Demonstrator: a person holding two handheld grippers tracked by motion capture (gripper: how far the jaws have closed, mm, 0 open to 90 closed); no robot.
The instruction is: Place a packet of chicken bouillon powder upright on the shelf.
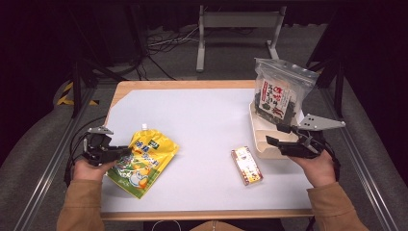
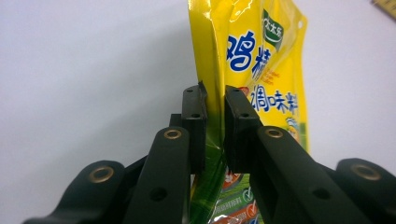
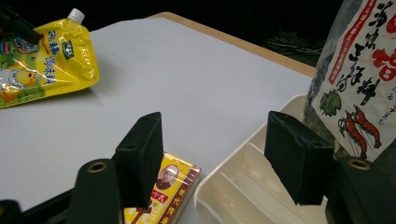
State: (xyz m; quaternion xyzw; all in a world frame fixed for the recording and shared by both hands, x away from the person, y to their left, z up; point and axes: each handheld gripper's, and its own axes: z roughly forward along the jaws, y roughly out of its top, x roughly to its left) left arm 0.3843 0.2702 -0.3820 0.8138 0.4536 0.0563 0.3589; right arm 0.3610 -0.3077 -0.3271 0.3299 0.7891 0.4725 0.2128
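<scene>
A yellow spouted pouch (image 1: 144,161) with blue lettering lies tilted at the table's front left, its white cap pointing away from me. My left gripper (image 1: 126,151) is shut on the pouch's left edge; in the left gripper view both pads press the yellow film (image 2: 261,70) between them (image 2: 215,105). My right gripper (image 1: 276,134) is open at the front right, just over the near corner of a cream tray (image 1: 262,139). Nothing sits between its pads (image 3: 219,154). The pouch (image 3: 46,60) lies far off in the right gripper view.
A clear bag of dark snacks (image 1: 281,91) stands upright in the tray's far end, close to the right pad (image 3: 359,79). A small red and yellow box (image 1: 247,165) lies flat left of the tray (image 3: 243,186). A white mat covers the wooden table (image 1: 192,84).
</scene>
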